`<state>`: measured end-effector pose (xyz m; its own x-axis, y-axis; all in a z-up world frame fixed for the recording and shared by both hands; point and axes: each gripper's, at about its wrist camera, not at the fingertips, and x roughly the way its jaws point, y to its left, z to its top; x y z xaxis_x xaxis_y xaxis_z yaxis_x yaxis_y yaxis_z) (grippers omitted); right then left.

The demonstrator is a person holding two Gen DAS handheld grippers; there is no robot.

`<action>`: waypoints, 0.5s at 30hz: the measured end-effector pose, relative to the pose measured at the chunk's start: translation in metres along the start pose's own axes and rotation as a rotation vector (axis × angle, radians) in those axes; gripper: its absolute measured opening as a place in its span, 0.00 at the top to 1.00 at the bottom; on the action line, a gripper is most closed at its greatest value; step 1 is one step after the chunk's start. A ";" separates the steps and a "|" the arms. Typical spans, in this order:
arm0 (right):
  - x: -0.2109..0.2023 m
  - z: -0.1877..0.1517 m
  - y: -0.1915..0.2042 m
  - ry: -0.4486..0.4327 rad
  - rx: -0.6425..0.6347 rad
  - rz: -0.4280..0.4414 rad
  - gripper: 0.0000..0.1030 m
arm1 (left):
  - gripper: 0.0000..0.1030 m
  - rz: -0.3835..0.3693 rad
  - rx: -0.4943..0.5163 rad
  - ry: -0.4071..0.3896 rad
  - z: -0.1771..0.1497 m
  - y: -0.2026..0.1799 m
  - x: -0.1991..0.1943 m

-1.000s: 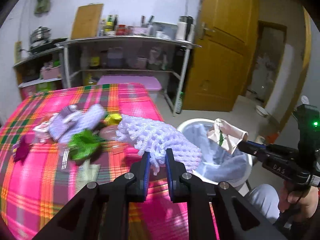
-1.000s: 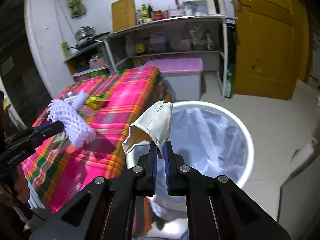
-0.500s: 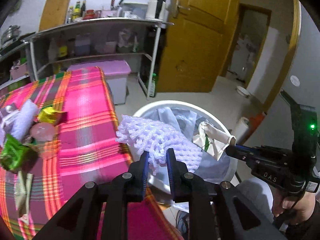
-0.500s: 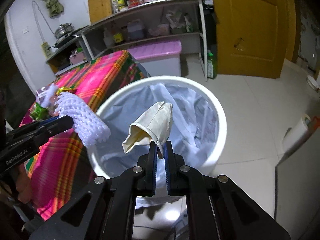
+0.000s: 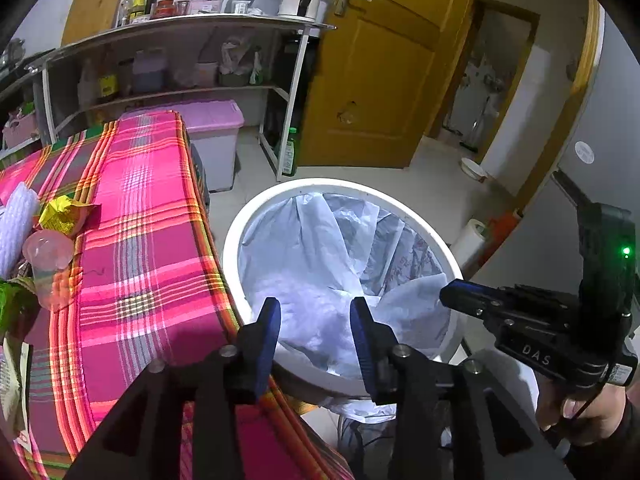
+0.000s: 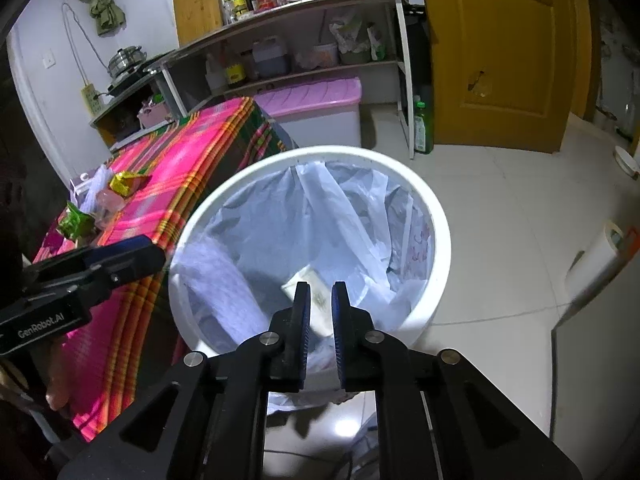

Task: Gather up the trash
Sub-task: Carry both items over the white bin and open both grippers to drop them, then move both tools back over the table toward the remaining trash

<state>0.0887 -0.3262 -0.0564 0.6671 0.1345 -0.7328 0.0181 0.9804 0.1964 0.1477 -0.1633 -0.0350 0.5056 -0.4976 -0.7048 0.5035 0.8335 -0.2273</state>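
Now we hold both grippers over the white bin (image 5: 236,236), which stands on the floor just beside the bench's long right edge. Our left gripper (image 5: 316,320) has its fingers (image 5: 267,336) opening, a fair gap between them and nothing in it. Our right gripper (image 6: 320,300) has its fingers (image 6: 301,320) at a narrow gap, also opening slightly, and nothing is pinched there either; a pale paper wrapper (image 6: 304,284) lies down in the bin liner (image 5: 320,240) just beyond their tips

The trash left for us sits in a cluster near the bench's far left edge, on the pink plaid cloth (image 5: 132,216): a yellow wrapper (image 5: 60,212), a clear plastic cup (image 5: 50,264) lying tipped, a white foam net (image 5: 16,220) and a green wrapper (image 5: 12,300), close together and some touching

We judge all of it light and easily crushed. The wrappers look thin and crinkly, so we would pinch a raised fold rather than a flat face. The cup seems slippery and thin-walled; its rim is likely the surest hold, with a gentle squeeze. The foam net is soft and springy, so taking it across the middle should do
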 end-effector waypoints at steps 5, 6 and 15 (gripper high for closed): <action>-0.014 0.004 0.008 -0.041 -0.017 0.024 0.89 | 0.60 -0.008 -0.020 -0.017 -0.004 0.003 -0.010; -0.016 0.004 0.010 -0.049 -0.022 0.030 0.89 | 0.61 -0.005 -0.024 -0.022 -0.005 0.004 -0.013; -0.032 0.009 0.035 -0.096 -0.054 0.096 0.78 | 0.61 0.067 -0.066 -0.099 -0.016 0.018 -0.058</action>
<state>0.0740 -0.2972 -0.0201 0.7319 0.2160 -0.6463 -0.0875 0.9704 0.2252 0.1161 -0.1160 -0.0093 0.6052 -0.4588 -0.6506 0.4210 0.8781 -0.2276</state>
